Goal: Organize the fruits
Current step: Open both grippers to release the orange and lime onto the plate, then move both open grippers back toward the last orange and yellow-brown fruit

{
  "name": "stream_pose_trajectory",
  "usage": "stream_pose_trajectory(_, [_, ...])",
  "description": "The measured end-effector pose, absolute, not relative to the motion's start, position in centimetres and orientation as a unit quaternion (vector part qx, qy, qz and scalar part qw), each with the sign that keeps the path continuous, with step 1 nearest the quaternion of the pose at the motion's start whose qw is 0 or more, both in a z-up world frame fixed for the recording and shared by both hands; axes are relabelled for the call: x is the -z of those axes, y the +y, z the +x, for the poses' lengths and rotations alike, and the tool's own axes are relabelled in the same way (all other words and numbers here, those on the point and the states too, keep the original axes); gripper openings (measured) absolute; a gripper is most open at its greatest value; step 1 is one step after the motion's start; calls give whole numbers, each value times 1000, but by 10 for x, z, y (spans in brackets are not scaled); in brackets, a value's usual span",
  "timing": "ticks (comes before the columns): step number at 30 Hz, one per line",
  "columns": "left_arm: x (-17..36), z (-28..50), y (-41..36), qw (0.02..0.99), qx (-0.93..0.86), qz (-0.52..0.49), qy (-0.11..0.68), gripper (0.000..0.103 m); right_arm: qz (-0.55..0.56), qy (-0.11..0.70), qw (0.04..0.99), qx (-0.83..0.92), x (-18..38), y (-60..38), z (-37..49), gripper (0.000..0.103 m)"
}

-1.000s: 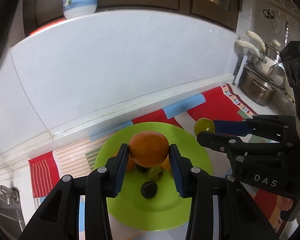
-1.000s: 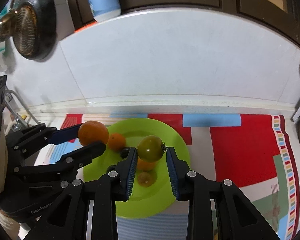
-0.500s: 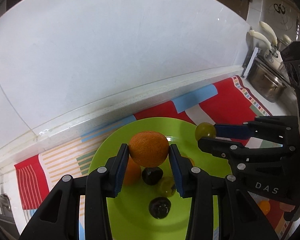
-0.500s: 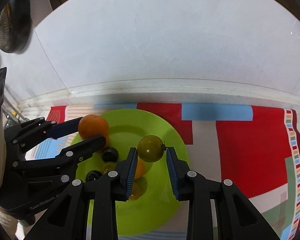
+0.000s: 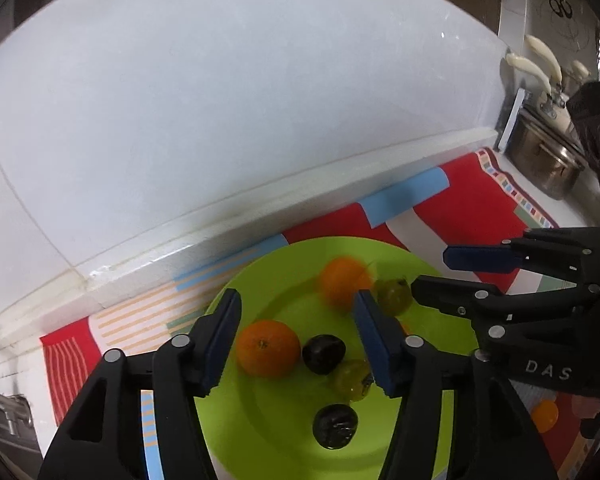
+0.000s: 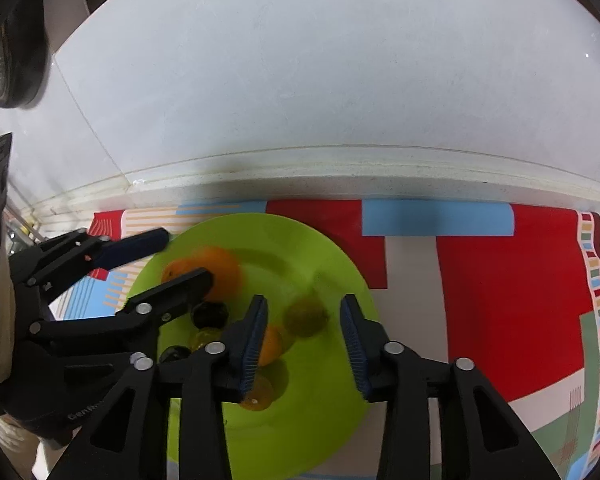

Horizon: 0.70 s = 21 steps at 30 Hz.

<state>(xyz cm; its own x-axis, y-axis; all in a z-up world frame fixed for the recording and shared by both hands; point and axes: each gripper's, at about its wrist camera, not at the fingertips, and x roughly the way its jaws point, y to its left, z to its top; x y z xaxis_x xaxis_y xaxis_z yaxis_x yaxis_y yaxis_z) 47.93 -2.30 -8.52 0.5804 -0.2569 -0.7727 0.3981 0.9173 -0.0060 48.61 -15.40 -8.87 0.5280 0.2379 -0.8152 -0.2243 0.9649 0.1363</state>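
Observation:
A green plate [image 5: 276,292] [image 6: 332,400] lies on a striped cloth and holds several fruits. My left gripper [image 5: 296,316] is open above it; the blurred orange [image 5: 342,282] [image 6: 220,266] it held is loose over the plate. A second orange [image 5: 268,348], two dark plums [image 5: 324,354] [image 5: 335,426] and a yellow-green tomato [image 5: 352,378] rest on the plate. My right gripper [image 6: 304,320] is open; a blurred green tomato [image 6: 304,316] [image 5: 392,296] lies free between its fingers. It also shows in the left wrist view [image 5: 432,276].
The cloth [image 6: 500,280] covers the counter below a white tiled wall [image 6: 340,80]. A steel pot [image 5: 544,160] and taps stand at the far right. A small orange fruit [image 5: 544,414] lies on the cloth under the right gripper. A dark pan [image 6: 12,60] hangs at the left.
Both grippers have opened. The orange has dropped out of the left one and the green tomato out of the right one, both onto the plate. Both cameras have moved closer to the plate.

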Motion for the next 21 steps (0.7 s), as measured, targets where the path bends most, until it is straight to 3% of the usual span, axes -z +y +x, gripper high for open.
stream_pose_trajectory(11, [51, 439, -16, 899, 171, 85, 395, 58, 5, 422, 897, -131, 51, -160, 443, 40])
stream_pose_trajectory(21, [9, 388, -21, 917, 170, 69, 354, 67, 11, 381, 916, -128, 12, -175, 393, 40])
